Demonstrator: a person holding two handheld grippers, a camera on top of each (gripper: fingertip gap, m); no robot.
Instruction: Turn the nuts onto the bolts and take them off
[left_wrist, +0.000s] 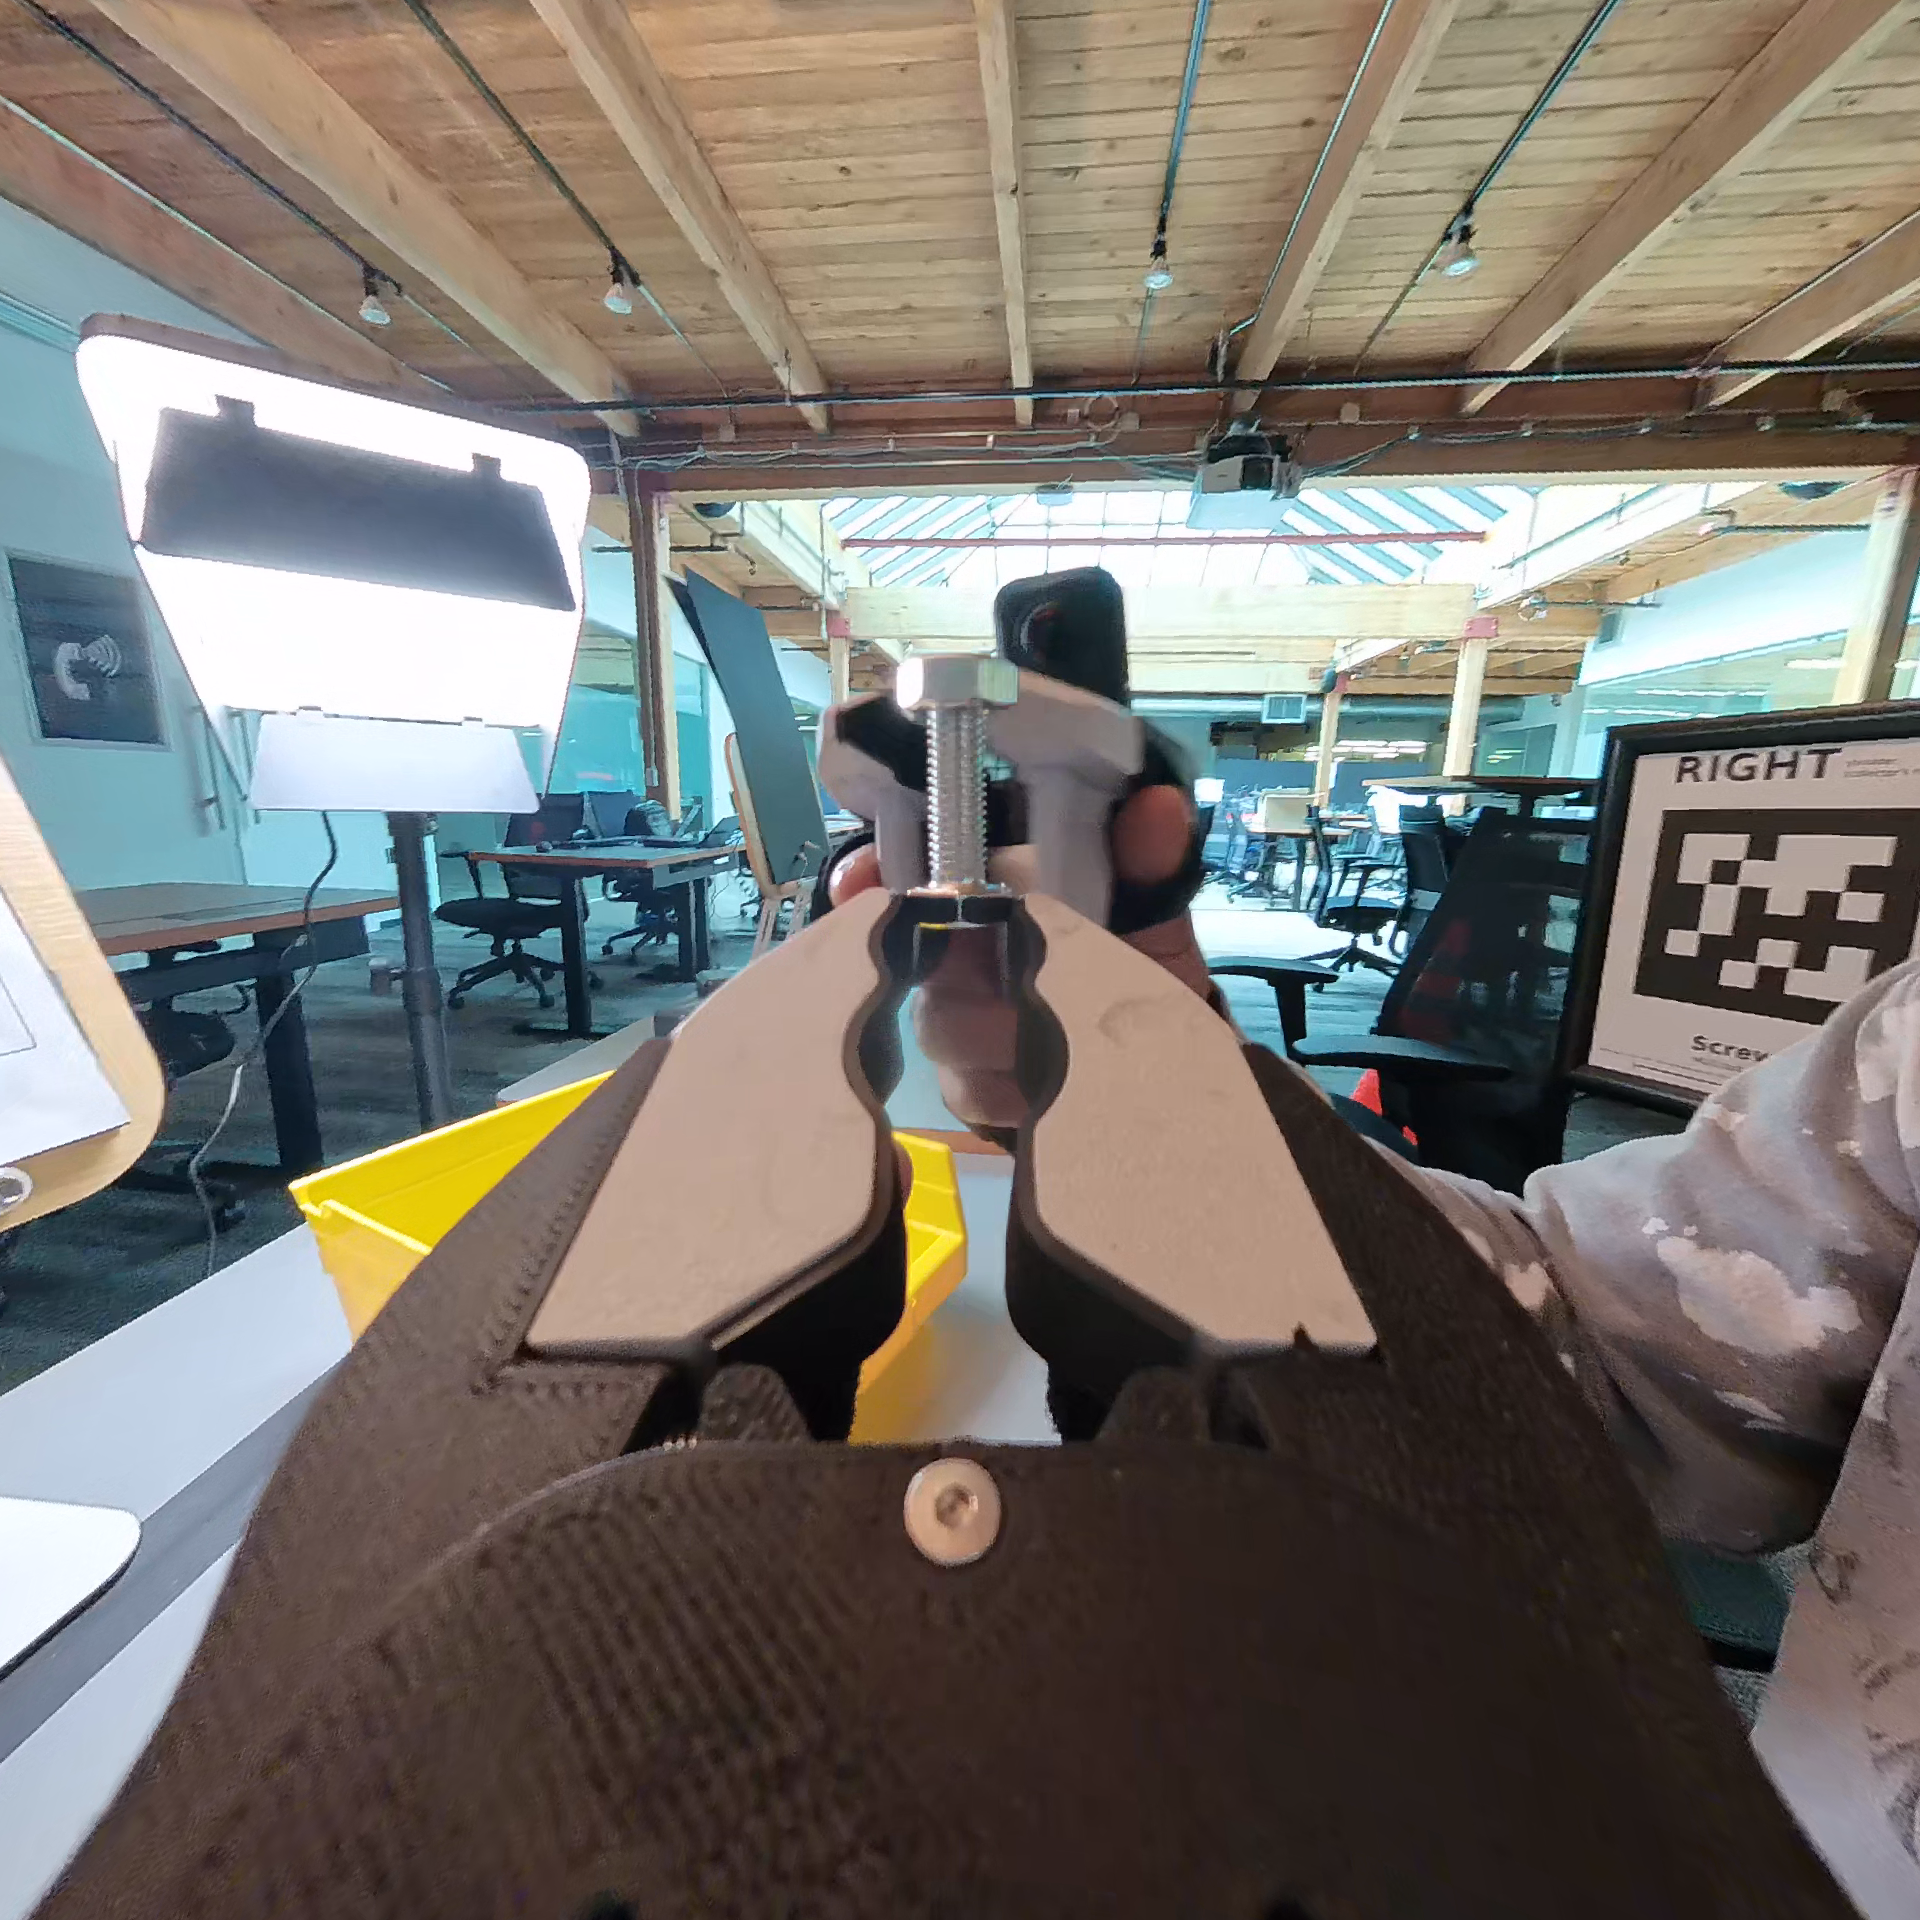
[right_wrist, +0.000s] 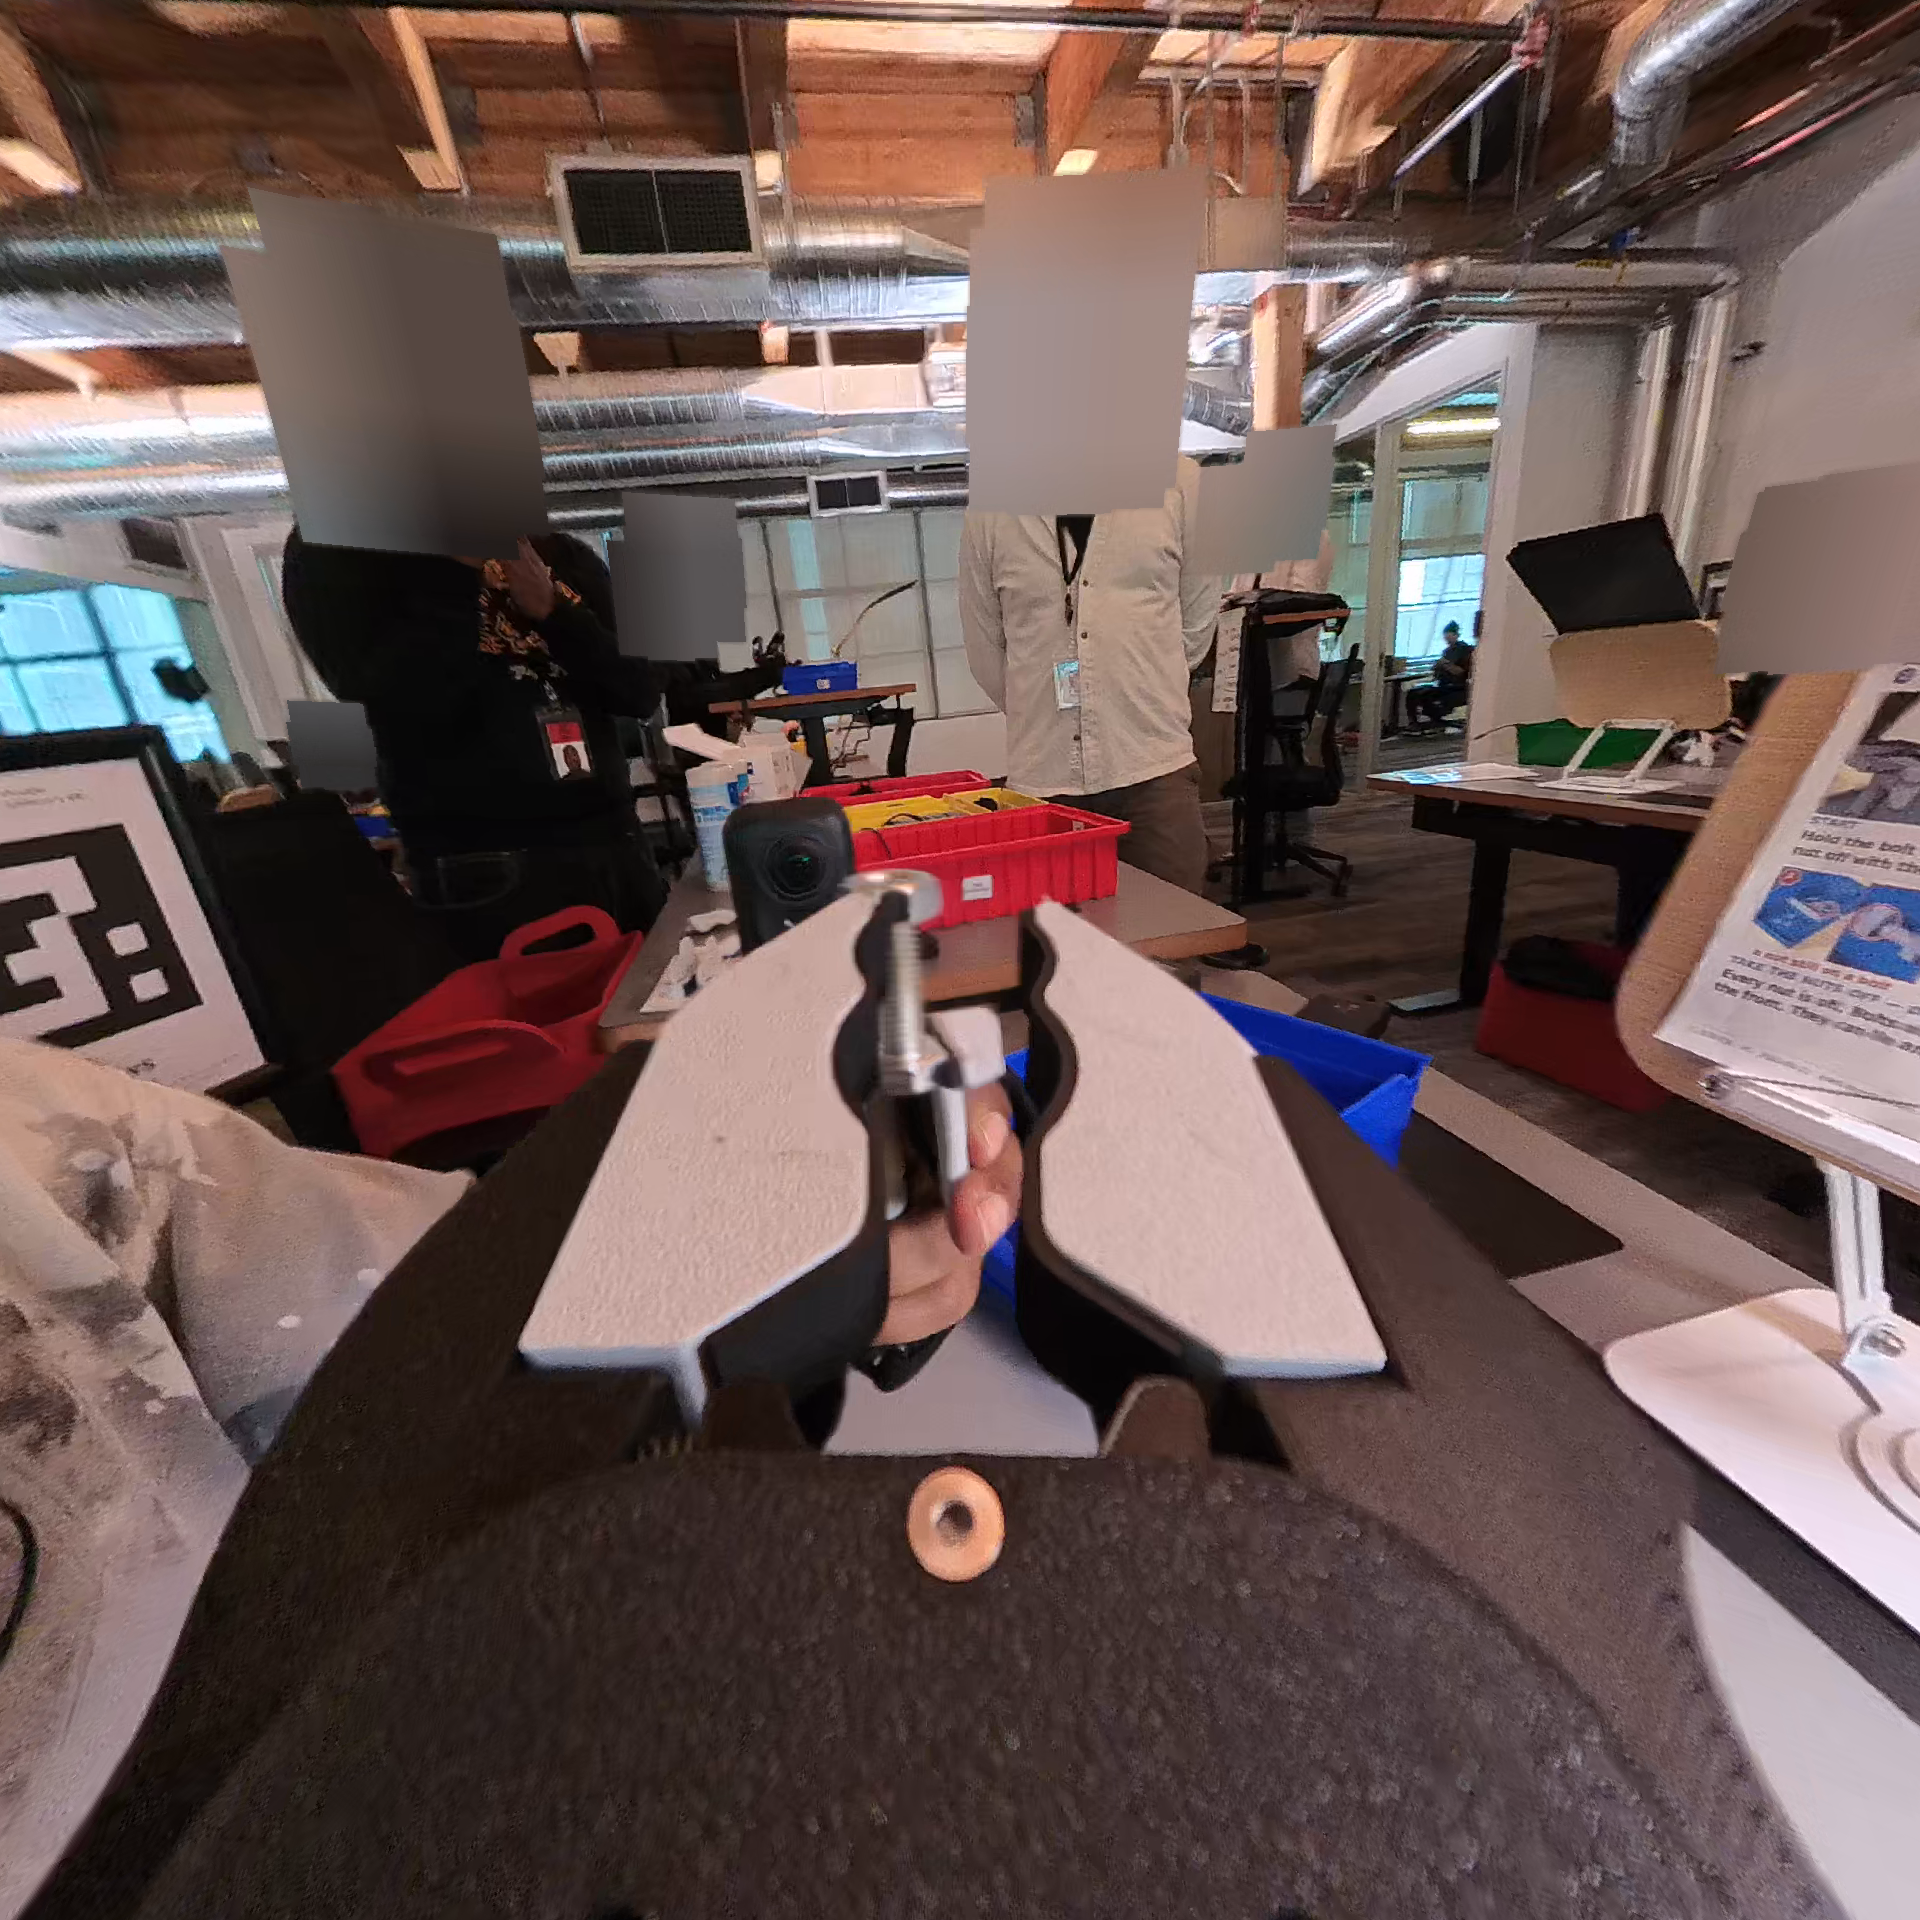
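Two grippers, left gripper (left_wrist: 956, 912) pinching nut (left_wrist: 954, 902), bolt (left_wrist: 954, 774) upright

Open-plan office: desks (left_wrist: 613, 862), swivel chairs (left_wrist: 1351, 914), exposed timber ceiling (left_wrist: 935, 208).

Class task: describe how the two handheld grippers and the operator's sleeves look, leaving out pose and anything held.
Each gripper, left and right, has pale grey wavy-edged fingers on a ridged black body with a central screw. A black camera tops each. The sleeves are mottled grey-white.
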